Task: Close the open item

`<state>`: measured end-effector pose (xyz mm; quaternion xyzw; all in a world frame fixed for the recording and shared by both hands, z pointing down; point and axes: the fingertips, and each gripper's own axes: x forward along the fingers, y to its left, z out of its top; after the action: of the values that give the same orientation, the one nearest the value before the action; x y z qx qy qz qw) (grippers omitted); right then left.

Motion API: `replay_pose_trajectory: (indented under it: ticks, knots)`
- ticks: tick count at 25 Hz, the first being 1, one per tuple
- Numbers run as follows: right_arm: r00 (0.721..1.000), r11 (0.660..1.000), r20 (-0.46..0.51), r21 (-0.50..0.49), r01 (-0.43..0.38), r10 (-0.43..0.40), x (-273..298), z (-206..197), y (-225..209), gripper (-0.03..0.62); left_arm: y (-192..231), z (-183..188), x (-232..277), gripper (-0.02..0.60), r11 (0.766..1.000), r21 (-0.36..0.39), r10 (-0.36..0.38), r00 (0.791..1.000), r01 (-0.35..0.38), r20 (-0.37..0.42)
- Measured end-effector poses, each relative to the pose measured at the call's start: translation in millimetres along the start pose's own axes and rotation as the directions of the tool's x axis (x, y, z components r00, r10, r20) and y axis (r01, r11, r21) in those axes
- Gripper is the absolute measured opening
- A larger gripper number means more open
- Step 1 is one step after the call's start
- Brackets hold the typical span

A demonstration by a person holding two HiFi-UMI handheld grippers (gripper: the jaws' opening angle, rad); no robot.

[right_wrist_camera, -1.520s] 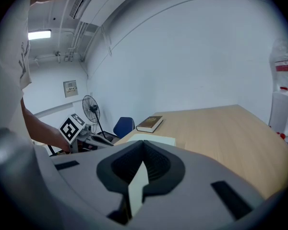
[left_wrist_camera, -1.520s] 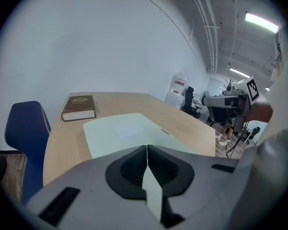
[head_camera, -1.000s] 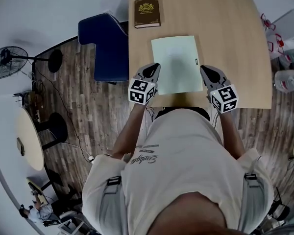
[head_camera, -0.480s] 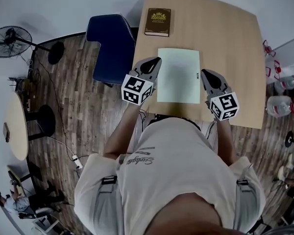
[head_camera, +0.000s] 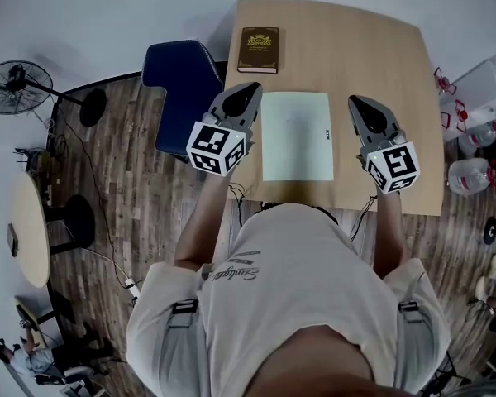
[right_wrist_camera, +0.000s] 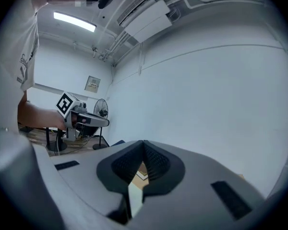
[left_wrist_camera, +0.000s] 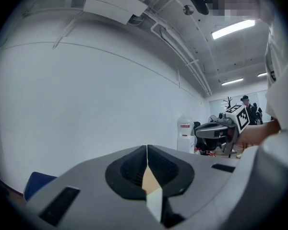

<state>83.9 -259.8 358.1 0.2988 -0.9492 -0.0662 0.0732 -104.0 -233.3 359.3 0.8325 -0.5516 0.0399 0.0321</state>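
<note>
A pale green flat item (head_camera: 298,136), like a folder or thin notebook, lies in the middle of the near half of a light wooden table (head_camera: 380,48). It has a small dark mark near its right edge. From the head view I cannot tell whether it is one cover or two spread pages, nor where its hinge runs.

My left gripper (head_camera: 250,89) hangs just beside the item's left edge, and my right gripper (head_camera: 357,102) just beside its right edge. Neither touches it. Both pairs of jaws are pressed together at the tips and hold nothing. Both gripper views look at a blank wall rather than down at the table.

I judge the closing has not started; this is the approach. Next I would tip one gripper down, part its jaws, and catch a free edge to fold it over.

A closed brown book (head_camera: 258,50) sits at the far left of the table, well apart from the item. The table's right side is bare, giving room to swing. A blue chair (head_camera: 182,81) stands against the table's left edge, close under my left gripper.
</note>
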Motion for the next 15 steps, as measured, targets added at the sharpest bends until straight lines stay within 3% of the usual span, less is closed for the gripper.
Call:
replay_pose_trajectory:
  ticks: [15]
  knots:
    - [0.992, 0.996, 0.124, -0.070, 0.048, -0.039, 11, 65, -15, -0.005, 7, 67, 2, 0.015, 0.997, 0.075, -0.002, 0.993, -0.007, 0.120]
